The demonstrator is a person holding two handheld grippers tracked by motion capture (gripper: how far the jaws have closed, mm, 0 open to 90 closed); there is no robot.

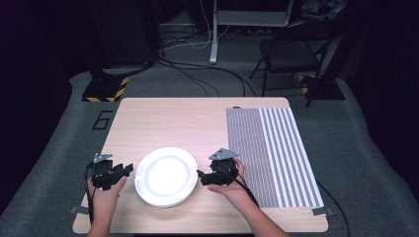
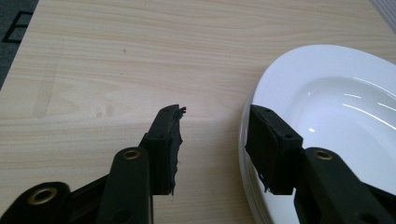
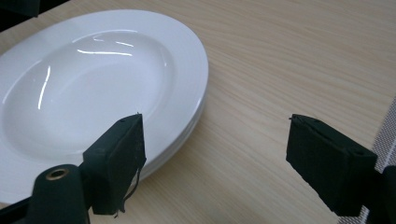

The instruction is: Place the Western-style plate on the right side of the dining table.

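A wooden table (image 1: 163,118) fills the centre of the high view, a striped mat (image 1: 272,153) along its right side. White plates (image 1: 166,176) sit stacked lower centre. The left gripper (image 1: 123,171) and right gripper (image 1: 203,177) flank them, both released, jaws spread.

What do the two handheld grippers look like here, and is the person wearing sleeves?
Both the left gripper and the right gripper are black, each topped by a grey three-cornered plate, with black cables trailing back. Their jaws carry black, slightly frayed pads and brass-coloured rivets. No sleeves on the visible forearms.
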